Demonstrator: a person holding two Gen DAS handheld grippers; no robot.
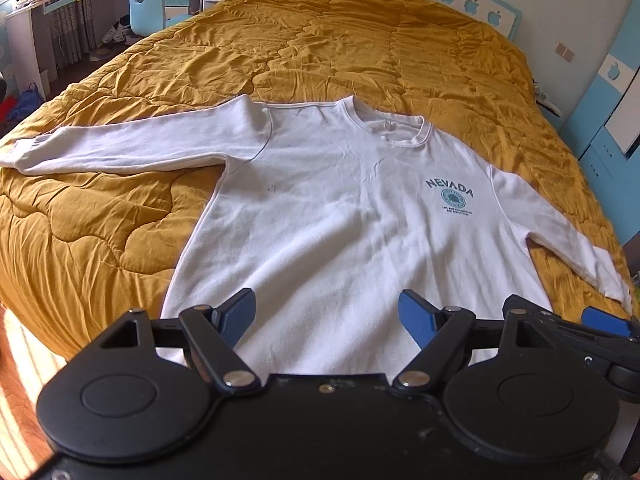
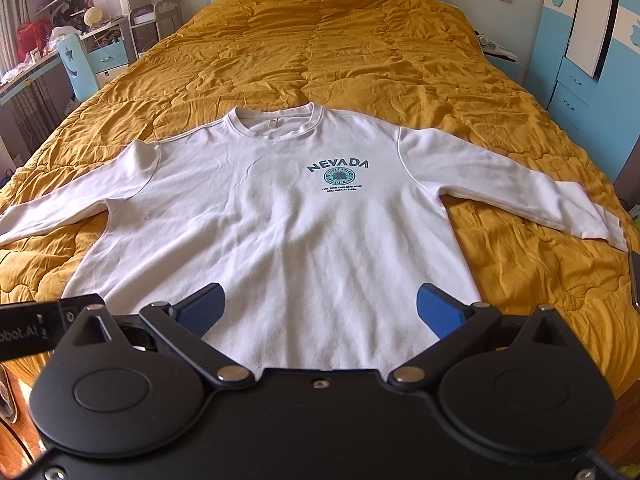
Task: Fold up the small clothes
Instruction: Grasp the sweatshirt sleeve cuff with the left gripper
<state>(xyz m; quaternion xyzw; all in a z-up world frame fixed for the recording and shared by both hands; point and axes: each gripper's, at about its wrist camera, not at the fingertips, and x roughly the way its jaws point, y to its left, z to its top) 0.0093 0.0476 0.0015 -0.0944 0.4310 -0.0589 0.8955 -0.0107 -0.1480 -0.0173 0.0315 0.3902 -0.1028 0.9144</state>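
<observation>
Lying flat on yellow quilt [image 2: 360, 48]: white sweatshirt [image 2: 272, 232], sleeves spread.

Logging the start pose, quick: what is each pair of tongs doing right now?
Left tongs: open, empty, above the hem of the white long-sleeved cotton sweatshirt.
Right tongs: open, empty, above the same hem.
</observation>
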